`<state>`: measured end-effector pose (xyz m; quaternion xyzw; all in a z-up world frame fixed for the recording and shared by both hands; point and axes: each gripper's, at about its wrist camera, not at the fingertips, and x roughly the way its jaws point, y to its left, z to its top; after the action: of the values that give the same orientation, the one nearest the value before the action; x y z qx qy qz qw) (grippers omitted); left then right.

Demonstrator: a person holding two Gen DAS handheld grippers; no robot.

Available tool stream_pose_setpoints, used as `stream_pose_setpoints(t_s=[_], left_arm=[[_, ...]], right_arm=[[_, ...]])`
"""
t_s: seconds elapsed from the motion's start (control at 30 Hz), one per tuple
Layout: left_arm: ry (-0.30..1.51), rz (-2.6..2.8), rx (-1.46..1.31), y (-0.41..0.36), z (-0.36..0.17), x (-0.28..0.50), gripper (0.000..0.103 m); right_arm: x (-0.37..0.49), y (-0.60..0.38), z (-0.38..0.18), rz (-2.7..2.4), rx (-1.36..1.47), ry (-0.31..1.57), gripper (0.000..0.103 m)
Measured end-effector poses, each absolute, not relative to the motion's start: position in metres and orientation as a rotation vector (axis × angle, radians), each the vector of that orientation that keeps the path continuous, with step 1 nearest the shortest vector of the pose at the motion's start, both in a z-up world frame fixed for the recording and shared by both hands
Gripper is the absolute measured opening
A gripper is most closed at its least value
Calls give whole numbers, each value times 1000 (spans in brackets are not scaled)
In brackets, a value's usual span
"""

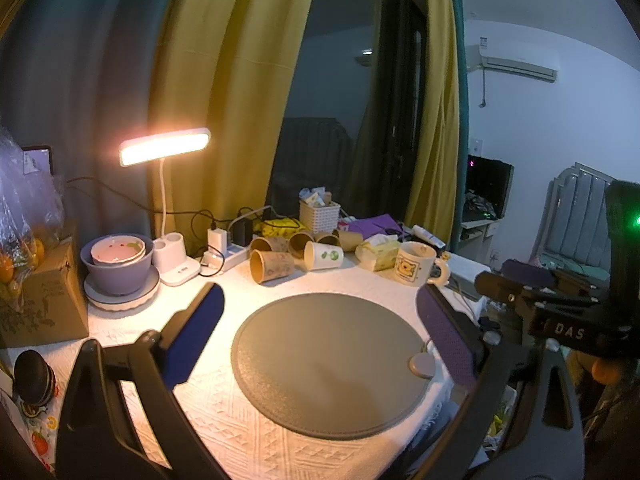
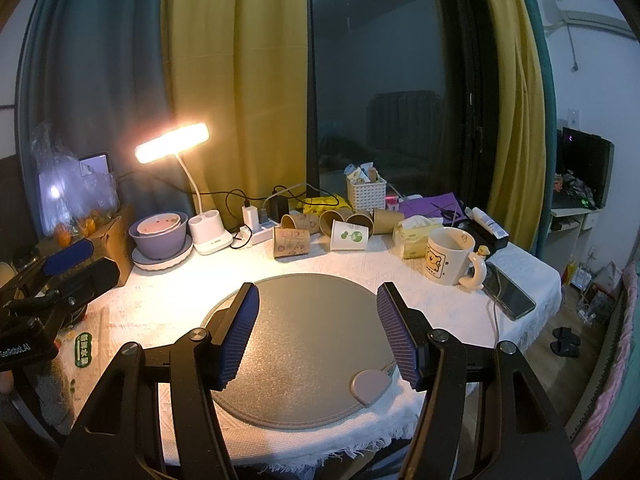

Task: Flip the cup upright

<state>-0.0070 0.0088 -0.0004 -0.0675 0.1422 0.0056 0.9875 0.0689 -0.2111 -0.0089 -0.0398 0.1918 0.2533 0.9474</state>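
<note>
Cup: we take the white paper cup [image 2: 349, 235] with the green print as the likeliest target; it lies on its side at the back of the bench [image 2: 520, 268], among brown paper cups [image 2: 291, 243] that are also tipped over.
Step in hand: we judge nothing is started; no cup is touched yet.
Left claw [image 1: 320, 332]: jaws spread wide, empty, above the round grey mat [image 1: 332, 364].
Right claw [image 2: 318, 336]: jaws apart, empty, over the same mat.
Next move: we would reach one claw forward past the mat, close across the cup's side wall, then turn it mouth-up.
Open room: the mat is bare apart from a small pink tab [image 2: 370, 386] at its near right rim, so it offers the best landing place.
Edges: the mug [image 2: 450, 256] and tissue pack [image 2: 416, 236] stand to the right of the cups, and the power strip [image 2: 260, 232] and lamp base [image 2: 210, 232] to their left.
Risk: thin paper may crush if we squeeze hard.
</note>
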Motion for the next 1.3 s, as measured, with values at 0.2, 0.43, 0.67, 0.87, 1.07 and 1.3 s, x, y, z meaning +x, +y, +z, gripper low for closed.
stream_pose_setpoints(t_s=[0.2, 0.43, 0.67, 0.87, 1.07, 1.3], left_arm=[[287, 9, -133, 8, -1, -7, 98], [285, 5, -131, 6, 0, -9, 98], [284, 6, -129, 6, -1, -9, 98], [273, 6, -46, 1, 3, 1, 98], [315, 13, 6, 6, 4, 33, 98], [392, -7, 37, 18, -1, 81, 98]], right_arm=[[69, -211, -9, 516, -81, 391, 66], [69, -211, -9, 515, -81, 391, 66], [70, -212, -8, 516, -82, 393, 66], [72, -208, -12, 534, -92, 403, 66], [103, -192, -25, 562, -94, 446, 66], [147, -184, -32, 591, -97, 474, 66]])
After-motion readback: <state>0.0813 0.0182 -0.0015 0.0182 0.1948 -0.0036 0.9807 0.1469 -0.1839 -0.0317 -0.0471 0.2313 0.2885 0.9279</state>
